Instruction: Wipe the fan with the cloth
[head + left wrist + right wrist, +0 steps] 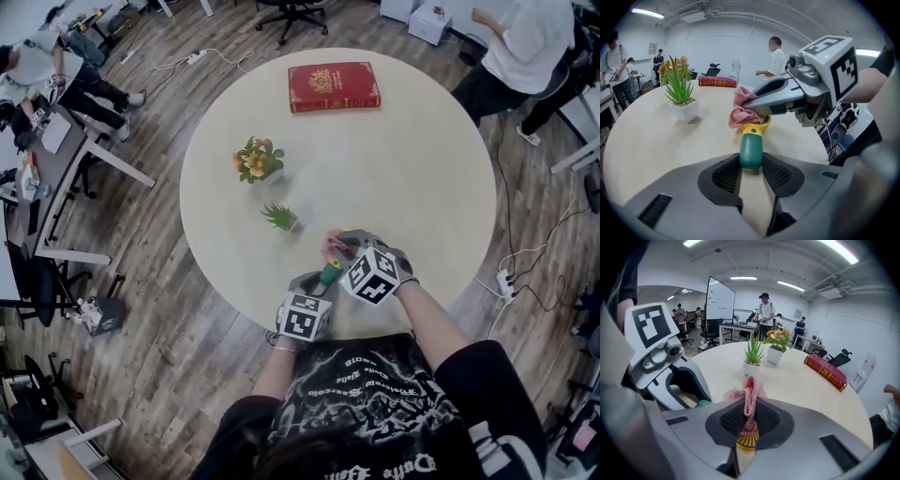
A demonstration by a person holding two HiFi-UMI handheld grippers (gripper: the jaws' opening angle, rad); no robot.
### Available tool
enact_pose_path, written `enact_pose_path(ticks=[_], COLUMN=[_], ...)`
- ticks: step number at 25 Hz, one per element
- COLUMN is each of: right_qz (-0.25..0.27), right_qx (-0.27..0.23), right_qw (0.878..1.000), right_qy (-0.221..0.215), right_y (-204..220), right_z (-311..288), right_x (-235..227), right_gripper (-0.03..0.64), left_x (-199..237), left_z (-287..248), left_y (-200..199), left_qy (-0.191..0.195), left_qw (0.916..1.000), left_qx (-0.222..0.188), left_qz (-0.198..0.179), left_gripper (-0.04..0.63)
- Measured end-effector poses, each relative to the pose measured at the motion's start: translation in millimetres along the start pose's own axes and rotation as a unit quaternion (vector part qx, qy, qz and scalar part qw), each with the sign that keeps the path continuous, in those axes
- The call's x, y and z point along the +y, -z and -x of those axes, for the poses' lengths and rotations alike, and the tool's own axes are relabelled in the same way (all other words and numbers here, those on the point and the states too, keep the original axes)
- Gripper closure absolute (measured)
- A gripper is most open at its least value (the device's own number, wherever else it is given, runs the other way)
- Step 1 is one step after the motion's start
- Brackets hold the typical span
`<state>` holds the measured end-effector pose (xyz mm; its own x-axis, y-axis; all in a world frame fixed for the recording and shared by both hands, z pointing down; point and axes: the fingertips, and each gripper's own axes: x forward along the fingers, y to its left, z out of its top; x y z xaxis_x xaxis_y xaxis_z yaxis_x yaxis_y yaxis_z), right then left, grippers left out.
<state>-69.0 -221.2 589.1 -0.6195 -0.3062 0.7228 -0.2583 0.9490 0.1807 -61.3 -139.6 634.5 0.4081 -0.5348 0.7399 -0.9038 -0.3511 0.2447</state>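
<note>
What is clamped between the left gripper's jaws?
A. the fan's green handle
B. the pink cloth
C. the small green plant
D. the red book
A: in the left gripper view, the left gripper has its jaws pressed on the fan's green handle, while the right gripper pinches the pink cloth.

Head of fan (751, 149) mostly behind pink cloth (739, 111) and right tool (749, 105); lettering on book (334, 86) illegibly small.
</note>
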Motion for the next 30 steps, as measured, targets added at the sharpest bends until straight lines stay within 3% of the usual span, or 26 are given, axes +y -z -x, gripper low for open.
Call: enact_pose_path(ticks=[4,9,12,19,30], right_qz=[-0.047,-0.055,-0.058,-0.009,-0.096], right_qx=[0.005,0.009,0.01,0.027,0.018], right_qw=[0.998,0.997,0.998,1.0,0.995], right_qy=[0.031,0.045,0.037,0.009,-0.026], right_y=[0,11,19,33,46], right_z=[-5,7,14,24,37], right_x=[-27,-43,-44,-28,-4], right_gripper=[0.584,0.584,0.586,0.589,0.589], left_x=[2,1,2,1,0], left_z=[-2,0,-1,-1,0], left_y=[-1,-1,0,-1,0], left_qy=[-0.006,-0.008,-0.008,-0.004,0.0], left_qw=[1.0,0.9999,0.9999,0.9998,0.9999], left_qx=[-0.004,0.002,0.003,0.004,0.003], left_qz=[0.005,0.006,0.01,0.019,0.011], left_gripper=[0.426,0.426,0.426,0.426,0.425])
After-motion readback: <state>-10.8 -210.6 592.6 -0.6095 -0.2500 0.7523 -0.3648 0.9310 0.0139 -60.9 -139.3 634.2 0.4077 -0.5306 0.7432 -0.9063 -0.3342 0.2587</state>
